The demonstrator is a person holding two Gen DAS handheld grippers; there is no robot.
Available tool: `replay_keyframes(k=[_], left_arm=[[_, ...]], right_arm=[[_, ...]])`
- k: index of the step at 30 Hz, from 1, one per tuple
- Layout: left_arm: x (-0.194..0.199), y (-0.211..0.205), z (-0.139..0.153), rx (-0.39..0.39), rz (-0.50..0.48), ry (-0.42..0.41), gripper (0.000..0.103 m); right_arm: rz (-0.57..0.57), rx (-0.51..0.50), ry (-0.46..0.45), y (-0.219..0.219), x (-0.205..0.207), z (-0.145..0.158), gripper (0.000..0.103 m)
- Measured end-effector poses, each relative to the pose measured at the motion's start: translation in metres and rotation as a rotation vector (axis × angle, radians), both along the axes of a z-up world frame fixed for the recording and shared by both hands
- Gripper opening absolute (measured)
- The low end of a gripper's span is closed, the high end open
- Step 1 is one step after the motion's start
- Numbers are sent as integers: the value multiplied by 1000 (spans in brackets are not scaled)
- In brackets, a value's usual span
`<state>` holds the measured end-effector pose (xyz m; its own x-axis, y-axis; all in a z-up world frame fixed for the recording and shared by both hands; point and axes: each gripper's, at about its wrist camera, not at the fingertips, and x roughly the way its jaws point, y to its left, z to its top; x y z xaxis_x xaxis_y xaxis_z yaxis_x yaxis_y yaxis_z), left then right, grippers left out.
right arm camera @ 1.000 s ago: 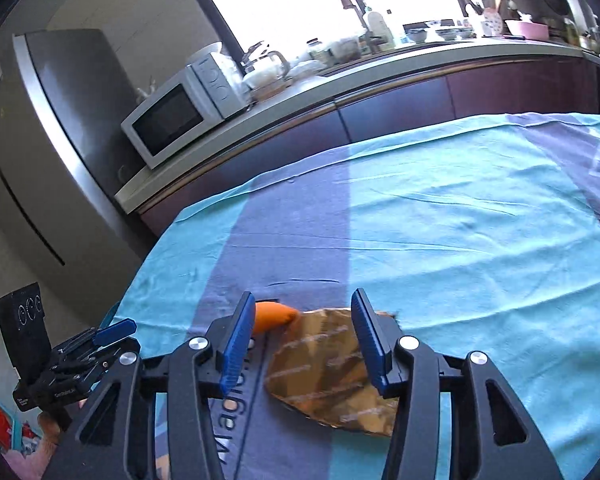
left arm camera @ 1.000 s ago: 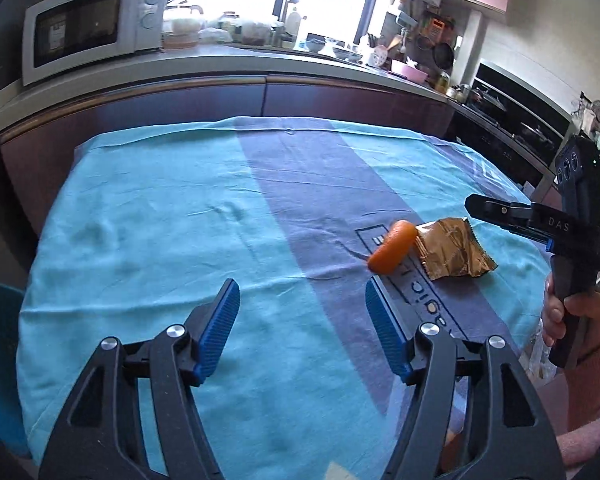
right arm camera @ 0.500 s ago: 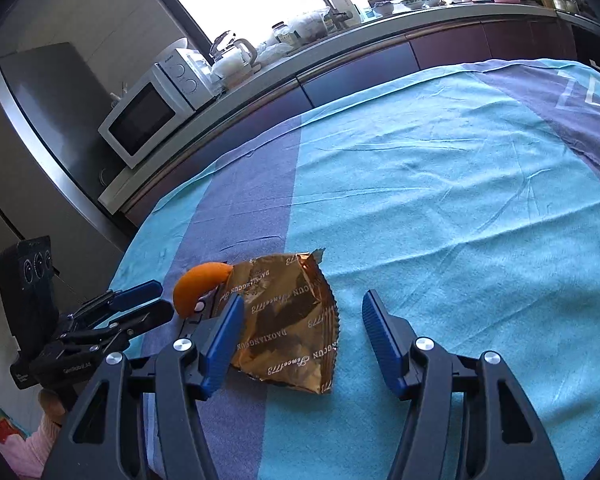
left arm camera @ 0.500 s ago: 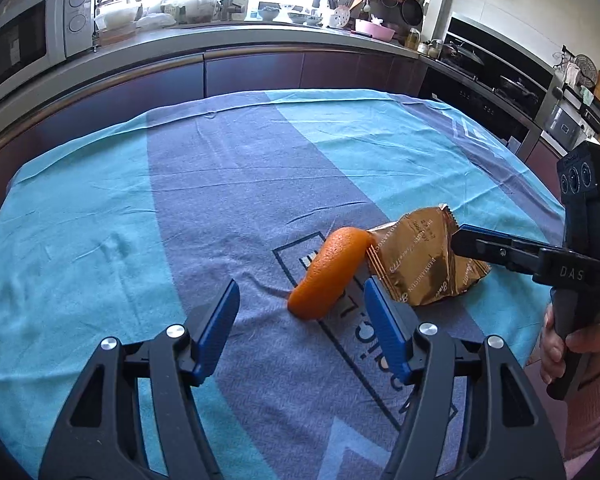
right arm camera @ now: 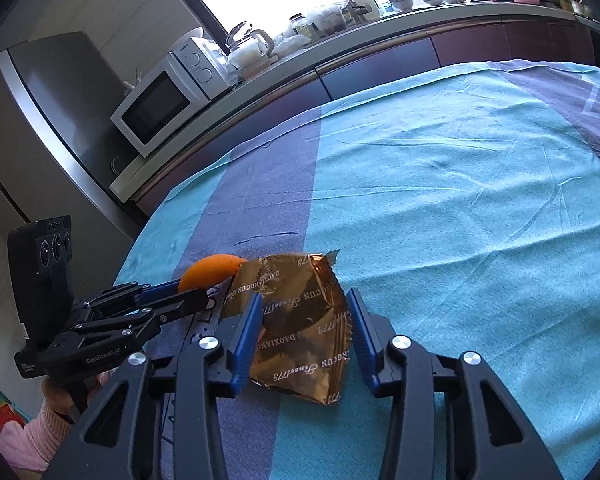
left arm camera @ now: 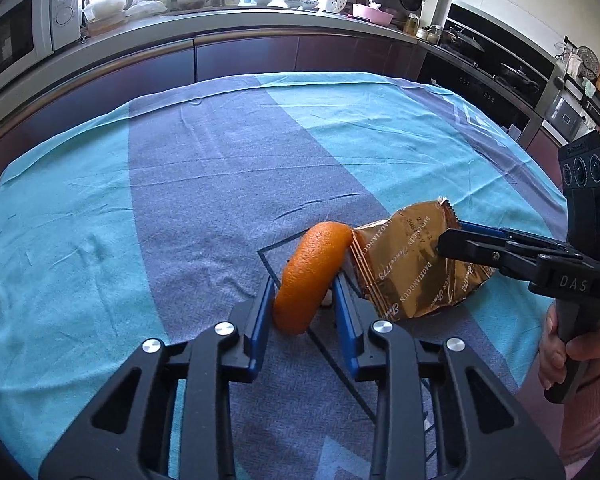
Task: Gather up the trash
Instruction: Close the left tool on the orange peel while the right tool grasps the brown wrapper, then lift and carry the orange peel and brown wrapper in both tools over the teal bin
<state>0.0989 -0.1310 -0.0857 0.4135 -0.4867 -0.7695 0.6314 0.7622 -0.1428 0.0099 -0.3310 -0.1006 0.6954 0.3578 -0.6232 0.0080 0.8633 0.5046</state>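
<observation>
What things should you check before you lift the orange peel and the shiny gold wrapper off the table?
1. Orange peel sits between the left tool fingers, jaws closing: ok.
2. Gold wrapper sits between the right tool fingers, jaws closing: ok.
3. Firm pinch on the peel: cannot tell.
4. Right tool squeezing the wrapper from both sides: not ok, a gap shows at one finger.
5. Peel and wrapper apart: not ok, they touch.
6. Tablecloth free of the fingers: cannot tell.
</observation>
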Motion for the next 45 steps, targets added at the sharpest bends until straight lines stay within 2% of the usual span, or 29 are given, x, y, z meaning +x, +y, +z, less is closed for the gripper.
replay_keyframes(k=[3,9,16,22,45], left_arm=[[0,4,1,-10,9,4,22],[-1,19,7,-41,41,1,17],[-5,49,18,-78,99,-16,16],[-14,69,26,-80,137,-49,16],[-40,143,37,-94,306,-89,16]], right_arm=[[15,-1,2,3,0,0,22],[43,20,-18,9,-1,3,13],[69,76,-57,15,0,9,12],[90,111,-82,22,3,17,12],[262,151,-109,85,31,30,12]])
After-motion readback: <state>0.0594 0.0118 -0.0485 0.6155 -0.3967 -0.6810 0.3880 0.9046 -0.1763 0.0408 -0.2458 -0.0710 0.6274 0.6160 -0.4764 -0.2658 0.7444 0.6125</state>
